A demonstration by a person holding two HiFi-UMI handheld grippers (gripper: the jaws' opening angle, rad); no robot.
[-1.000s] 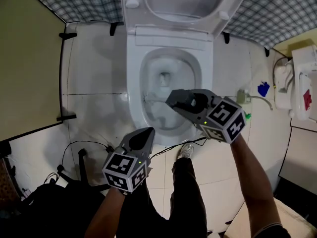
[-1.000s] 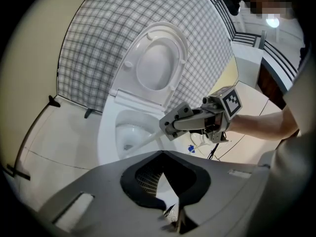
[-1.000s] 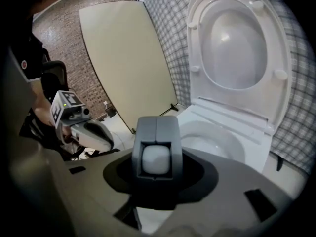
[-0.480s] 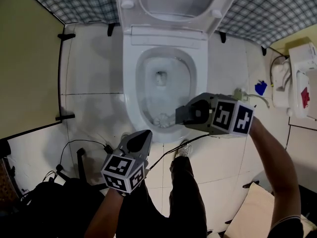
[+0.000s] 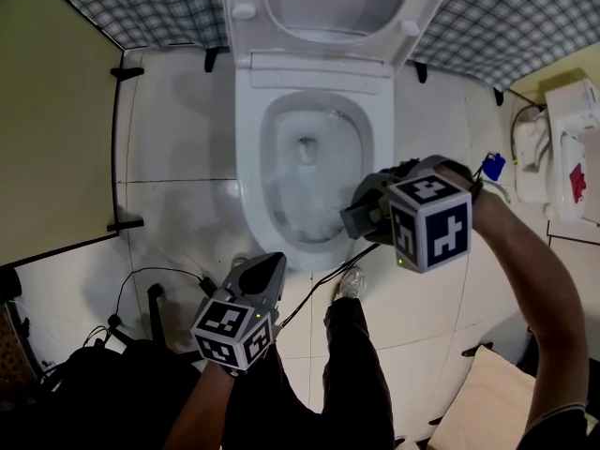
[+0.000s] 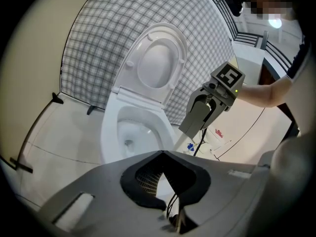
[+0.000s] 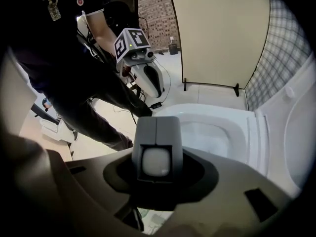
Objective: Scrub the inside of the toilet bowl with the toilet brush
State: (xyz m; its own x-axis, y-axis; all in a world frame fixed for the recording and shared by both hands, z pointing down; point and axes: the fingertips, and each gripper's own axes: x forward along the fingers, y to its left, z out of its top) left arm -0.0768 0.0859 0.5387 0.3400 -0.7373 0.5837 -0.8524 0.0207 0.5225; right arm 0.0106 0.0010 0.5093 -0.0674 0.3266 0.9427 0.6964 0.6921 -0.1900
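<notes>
Your right gripper (image 5: 364,216) hangs over the near right rim of the toilet bowl (image 5: 251,162), clenched on the white handle end of the toilet brush (image 7: 157,162). Your left gripper (image 5: 270,268) is closed on nothing, low over the floor by the bowl's front. The lid (image 5: 337,7) stands up. Your shoe (image 5: 352,284) and a black cable (image 5: 314,287) crowd the floor before the bowl, and an olive partition (image 5: 47,129) walls off the left. The gripper hides the brush shaft, and you can't make out its head.
</notes>
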